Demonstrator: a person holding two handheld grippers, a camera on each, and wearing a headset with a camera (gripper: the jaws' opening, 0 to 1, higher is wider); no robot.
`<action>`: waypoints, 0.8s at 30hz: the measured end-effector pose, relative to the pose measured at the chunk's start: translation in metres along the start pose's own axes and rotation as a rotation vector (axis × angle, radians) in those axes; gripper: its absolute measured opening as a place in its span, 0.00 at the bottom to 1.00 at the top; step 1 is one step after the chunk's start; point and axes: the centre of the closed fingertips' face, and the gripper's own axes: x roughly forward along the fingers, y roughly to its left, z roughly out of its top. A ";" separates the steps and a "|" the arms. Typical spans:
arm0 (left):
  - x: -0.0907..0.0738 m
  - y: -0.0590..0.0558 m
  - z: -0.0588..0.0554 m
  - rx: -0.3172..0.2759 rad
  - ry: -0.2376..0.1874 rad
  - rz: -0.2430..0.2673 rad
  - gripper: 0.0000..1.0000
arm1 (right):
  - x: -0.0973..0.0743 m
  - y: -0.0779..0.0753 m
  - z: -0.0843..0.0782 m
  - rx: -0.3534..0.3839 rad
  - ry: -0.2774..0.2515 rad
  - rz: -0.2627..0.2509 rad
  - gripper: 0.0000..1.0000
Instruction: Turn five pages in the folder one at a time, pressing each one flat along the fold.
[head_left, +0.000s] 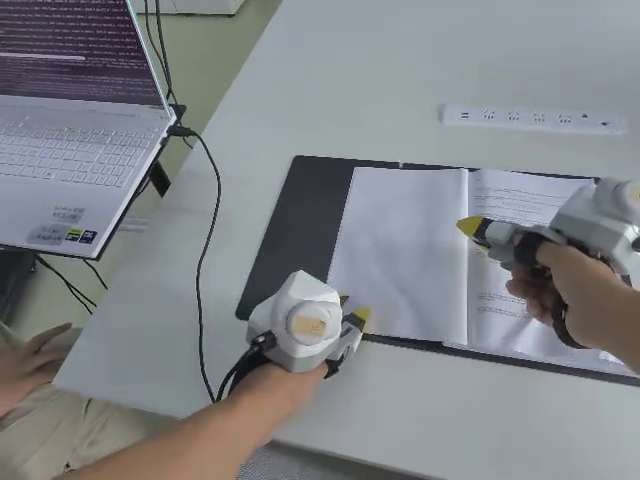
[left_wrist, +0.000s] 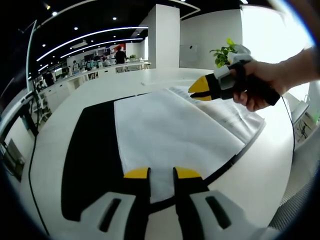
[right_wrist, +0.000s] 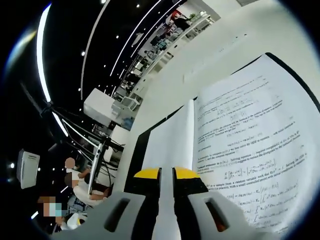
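A black folder (head_left: 298, 222) lies open on the white table. Its left page (head_left: 400, 250) is blank and flat, and its right page (head_left: 512, 200) is printed. My left gripper (head_left: 353, 310) rests at the near edge of the blank page (left_wrist: 165, 130), shut, with nothing between its yellow tips (left_wrist: 161, 173). My right gripper (head_left: 470, 228) hovers just above the fold, pointing left. It is shut and empty (right_wrist: 166, 173), with the printed page (right_wrist: 245, 150) on its right. The left gripper view catches the right gripper (left_wrist: 200, 87) over the far pages.
An open laptop (head_left: 70, 120) stands at the far left, and its black cable (head_left: 205, 260) runs down beside the folder. A white power strip (head_left: 530, 118) lies behind the folder. A hand (head_left: 30, 360) rests off the table's left edge.
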 end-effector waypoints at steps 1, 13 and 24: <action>0.000 0.000 0.000 0.000 0.000 0.001 0.16 | 0.004 -0.002 -0.001 0.002 0.011 0.002 0.07; -0.001 0.002 0.000 -0.003 -0.006 0.006 0.16 | 0.032 -0.018 0.023 0.090 -0.021 0.002 0.00; 0.000 0.003 0.000 -0.001 -0.006 0.008 0.16 | 0.050 -0.019 0.045 0.081 -0.019 0.002 0.00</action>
